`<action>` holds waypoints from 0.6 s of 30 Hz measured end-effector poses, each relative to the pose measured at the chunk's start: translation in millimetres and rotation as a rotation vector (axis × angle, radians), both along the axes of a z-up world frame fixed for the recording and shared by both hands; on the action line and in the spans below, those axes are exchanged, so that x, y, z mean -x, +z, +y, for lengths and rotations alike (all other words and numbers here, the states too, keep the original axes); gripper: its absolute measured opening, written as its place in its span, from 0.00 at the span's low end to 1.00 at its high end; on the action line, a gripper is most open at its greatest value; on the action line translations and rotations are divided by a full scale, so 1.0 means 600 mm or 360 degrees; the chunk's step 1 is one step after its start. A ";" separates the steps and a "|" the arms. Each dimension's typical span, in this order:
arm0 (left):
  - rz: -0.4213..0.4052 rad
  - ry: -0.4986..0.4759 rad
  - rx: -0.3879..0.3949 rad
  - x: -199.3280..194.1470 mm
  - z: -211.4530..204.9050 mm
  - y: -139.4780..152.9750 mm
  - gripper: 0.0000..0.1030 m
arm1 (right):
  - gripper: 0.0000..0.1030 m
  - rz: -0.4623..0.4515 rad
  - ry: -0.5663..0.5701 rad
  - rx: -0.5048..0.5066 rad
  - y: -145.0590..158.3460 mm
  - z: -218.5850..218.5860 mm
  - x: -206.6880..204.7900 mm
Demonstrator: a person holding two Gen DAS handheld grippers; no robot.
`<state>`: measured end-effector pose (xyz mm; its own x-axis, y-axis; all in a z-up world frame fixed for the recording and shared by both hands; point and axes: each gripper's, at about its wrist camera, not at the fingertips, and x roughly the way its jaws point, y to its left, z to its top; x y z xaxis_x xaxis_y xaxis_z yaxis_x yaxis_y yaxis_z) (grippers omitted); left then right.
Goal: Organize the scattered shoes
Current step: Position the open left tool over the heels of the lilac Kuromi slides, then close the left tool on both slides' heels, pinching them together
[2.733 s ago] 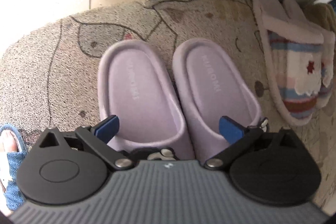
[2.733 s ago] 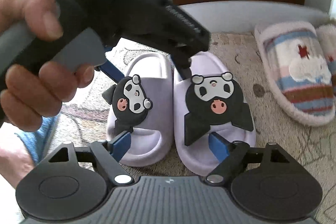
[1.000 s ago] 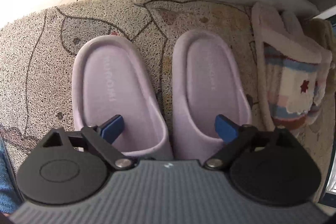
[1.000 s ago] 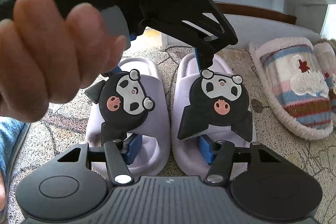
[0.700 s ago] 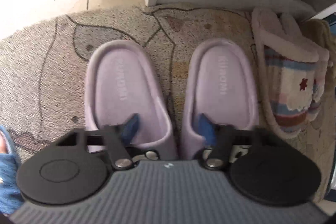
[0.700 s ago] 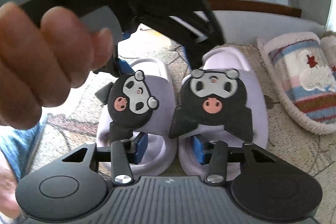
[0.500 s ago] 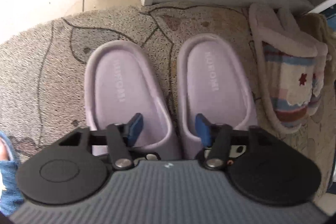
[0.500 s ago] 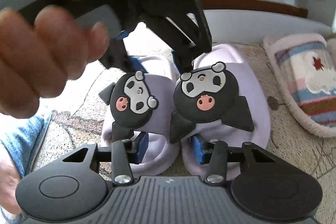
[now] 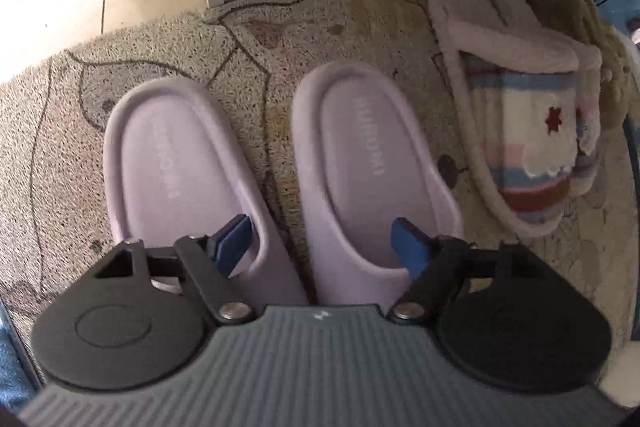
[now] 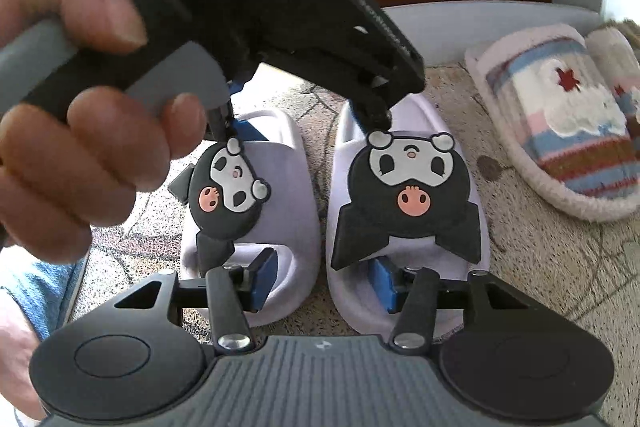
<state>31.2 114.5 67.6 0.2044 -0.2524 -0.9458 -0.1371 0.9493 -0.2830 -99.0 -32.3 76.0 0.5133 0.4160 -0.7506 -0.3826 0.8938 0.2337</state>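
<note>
Two lilac slippers, left slipper (image 9: 176, 163) and right slipper (image 9: 372, 167), side by side on mat (image 9: 248, 39) below both grippers. Left gripper (image 9: 322, 241) has just widened, one pad over each heel, gripping nothing; right gripper (image 10: 324, 281) parted slightly at toes, unclamped. Pairing step; next squeeze inner walls together. Insole lettering unreadable. Striped slippers (image 9: 532, 131) right.

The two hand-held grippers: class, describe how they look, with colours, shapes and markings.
Both the left gripper and the right gripper share one build: ribbed grey body, two round black discs, black link arms with silver pivots, and blue finger pads. A grey-and-black handle shows in the right wrist view.
</note>
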 end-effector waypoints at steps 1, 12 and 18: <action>0.0012 0.0004 0.0025 0.001 0.001 0.000 0.74 | 0.53 0.0008 -0.0007 0.0003 0.004 -0.006 0.000; 0.0111 0.0208 0.0155 -0.002 0.062 0.004 0.78 | 0.53 -0.0096 0.0065 0.0100 0.022 0.031 0.008; 0.0072 0.0203 0.0038 -0.003 0.075 0.002 0.85 | 0.59 -0.0084 0.0046 0.0110 0.021 0.027 0.016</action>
<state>32.7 159.5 68.9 0.1938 -0.2495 -0.9488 -0.2694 0.9164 -0.2960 -108.8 -16.2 88.7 0.5416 0.3791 -0.7503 -0.4185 0.8957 0.1505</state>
